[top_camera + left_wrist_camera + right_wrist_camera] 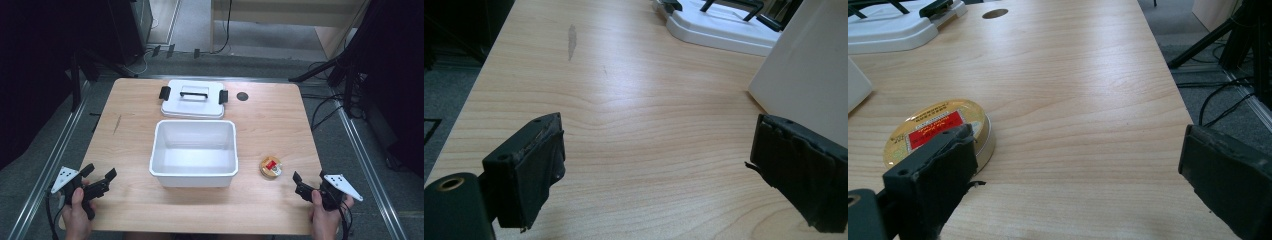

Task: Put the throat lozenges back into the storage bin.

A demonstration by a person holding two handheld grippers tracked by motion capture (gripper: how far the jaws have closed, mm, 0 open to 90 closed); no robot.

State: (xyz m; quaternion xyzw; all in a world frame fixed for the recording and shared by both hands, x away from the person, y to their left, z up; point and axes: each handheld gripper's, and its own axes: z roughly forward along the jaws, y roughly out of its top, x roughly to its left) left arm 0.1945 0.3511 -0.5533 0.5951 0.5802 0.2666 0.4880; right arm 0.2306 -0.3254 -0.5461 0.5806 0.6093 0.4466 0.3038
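A wooden table [280, 120] stands on a grey floor, with dark stands and cables around it. In the middle of the table sits a white box [194, 152] with nothing in it. Just behind the box lies its white lid [192, 100], flat, with a black handle and two black clips. A small dark hole [242, 96] is in the table top to the right of the lid. A small round gold tin [270, 167] with a red label lies to the right of the box, near it but not touching.

The left gripper [97, 181] is held at the near left corner, its jaws spread wide and holding nothing. The right gripper [308, 184] is held at the near right, just beside the tin, its jaws spread wide too.
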